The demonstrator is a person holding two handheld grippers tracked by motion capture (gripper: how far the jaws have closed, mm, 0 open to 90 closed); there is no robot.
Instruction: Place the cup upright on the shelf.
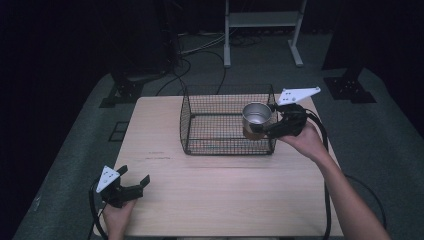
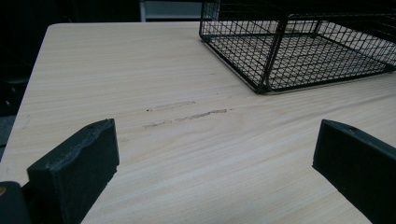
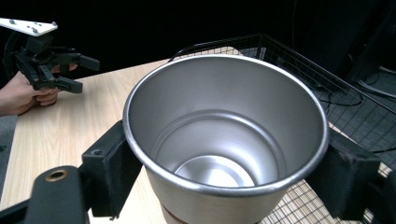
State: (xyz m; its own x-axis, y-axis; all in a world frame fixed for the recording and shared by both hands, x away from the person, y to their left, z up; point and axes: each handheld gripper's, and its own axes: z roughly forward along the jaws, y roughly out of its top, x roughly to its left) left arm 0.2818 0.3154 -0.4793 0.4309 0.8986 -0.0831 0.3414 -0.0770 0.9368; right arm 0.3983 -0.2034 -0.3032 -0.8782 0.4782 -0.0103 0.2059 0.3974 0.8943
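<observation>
1. Left tool (image 1: 131,186) rests at the near left corner of the table (image 1: 210,200), well apart from the work. Its jaws stand wide apart with nothing between them; in the left gripper view only bare wood lies ahead, with the basket (image 2: 299,51) off toward the far right.

2. Basket (image 1: 227,125) of black wire sits at the far middle of the table, top open, its long axis running left to right. Nothing can be made out lying inside it.

3. Cup (image 1: 256,119), a plain metal one, is held upright, mouth up, above the basket's right end, just inside the right wall.

4. Right tool (image 1: 260,127) clamps the cup from the right, one jaw on each side just below the rim; the right gripper view looks straight down into the empty cup (image 3: 224,140).

5. Judgement: the right hand (image 1: 307,142) is the nearer one, and the basket floor lies straight below the cup, so a lowering move would set it in.
</observation>
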